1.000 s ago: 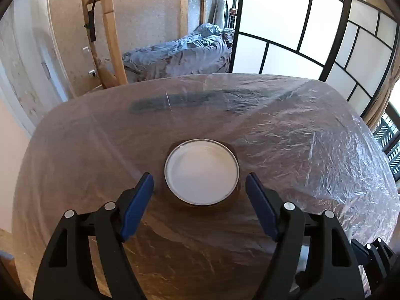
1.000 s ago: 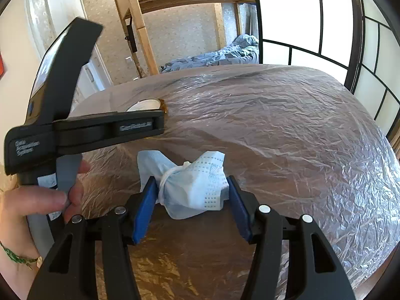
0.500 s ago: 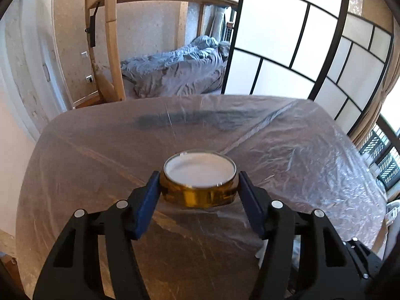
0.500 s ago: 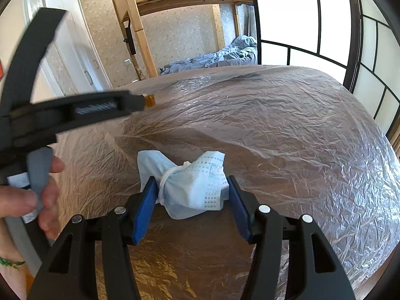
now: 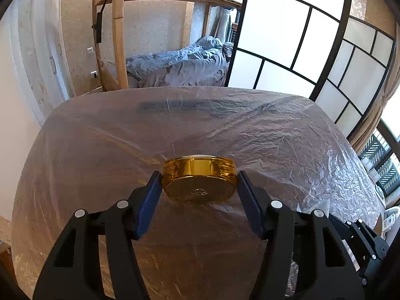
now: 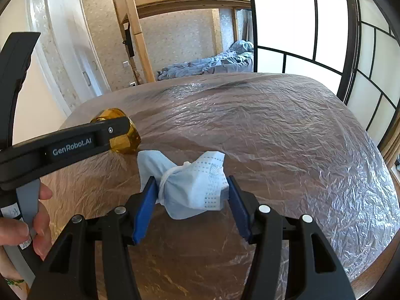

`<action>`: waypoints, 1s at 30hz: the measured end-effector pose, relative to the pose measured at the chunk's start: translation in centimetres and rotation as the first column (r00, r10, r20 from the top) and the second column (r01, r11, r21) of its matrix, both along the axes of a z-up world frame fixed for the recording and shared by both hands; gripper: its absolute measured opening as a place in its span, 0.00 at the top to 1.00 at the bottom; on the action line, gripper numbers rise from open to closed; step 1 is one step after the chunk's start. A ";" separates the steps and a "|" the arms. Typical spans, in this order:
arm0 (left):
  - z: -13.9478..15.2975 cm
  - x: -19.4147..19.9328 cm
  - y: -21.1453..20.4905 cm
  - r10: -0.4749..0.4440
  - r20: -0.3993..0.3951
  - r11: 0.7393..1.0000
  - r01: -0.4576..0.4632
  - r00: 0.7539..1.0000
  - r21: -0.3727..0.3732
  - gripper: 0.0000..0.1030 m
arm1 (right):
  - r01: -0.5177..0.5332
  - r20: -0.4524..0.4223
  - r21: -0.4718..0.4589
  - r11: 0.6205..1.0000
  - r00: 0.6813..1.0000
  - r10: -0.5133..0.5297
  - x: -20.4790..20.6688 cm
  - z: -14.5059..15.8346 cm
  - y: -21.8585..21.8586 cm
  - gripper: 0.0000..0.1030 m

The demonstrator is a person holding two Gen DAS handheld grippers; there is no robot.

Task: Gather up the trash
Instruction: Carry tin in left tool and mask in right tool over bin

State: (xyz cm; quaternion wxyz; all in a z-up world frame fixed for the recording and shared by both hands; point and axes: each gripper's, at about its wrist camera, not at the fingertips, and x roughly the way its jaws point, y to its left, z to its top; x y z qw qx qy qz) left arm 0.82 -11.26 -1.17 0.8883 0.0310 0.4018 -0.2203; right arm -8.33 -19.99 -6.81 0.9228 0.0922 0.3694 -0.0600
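1. Trash items are two: an amber round container (image 5: 199, 180) and a crumpled blue face mask (image 6: 192, 187), each held in a hand-held gripper.
2. Left hand-held gripper (image 5: 197, 182): its blue pads (image 5: 150, 200) are clamped on the sides of the amber round container. One second ago the pads stood apart with the container flat on the worktop between them, its white top facing the camera; half a second ago they had closed on it. Now the container is lifted clear of the worktop (image 5: 100, 150) and tilted, so its amber underside faces the left wrist camera and only a sliver of the white top shows.
3. Contents of the container: cannot be determined; the top is covered in white and the wall is tinted.
4. Right hand-held gripper (image 6: 191, 195): its blue pads (image 6: 143, 207) are clamped on the face mask, unchanged across all three moments. The mask's white ear loop is bunched at its middle.
5. In the right wrist view the left hand-held gripper (image 6: 120, 135) crosses from the left with the container (image 6: 122, 142) raised just beyond and to the left of the mask; earlier it sat farther back.
6. A person's hand (image 6: 25, 227) grips the left tool's handle.
7. Crinkled clear plastic sheeting (image 6: 287, 137) covers the whole wooden worktop.
8. Beyond: a bed with grey bedding (image 5: 180, 67) and a black-framed panelled screen (image 5: 300, 37).
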 end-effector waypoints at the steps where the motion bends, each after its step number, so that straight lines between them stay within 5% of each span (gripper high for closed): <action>1: 0.0 0.0 0.0 0.002 0.001 1.000 -0.002 1.000 0.001 0.40 | -0.001 0.000 0.000 1.000 1.000 0.001 -0.1 0.0 -0.1 0.47; 17: 0.9 -4.8 2.0 0.051 0.015 0.998 -0.050 0.999 -0.030 0.40 | -0.034 0.018 -0.024 0.999 0.999 0.035 -3.7 1.4 0.4 0.47; 30: 2.7 -15.0 5.0 -0.003 0.057 0.999 0.005 0.998 -0.043 0.40 | 0.008 0.074 -0.011 1.000 0.997 -0.007 -13.8 3.1 3.0 0.46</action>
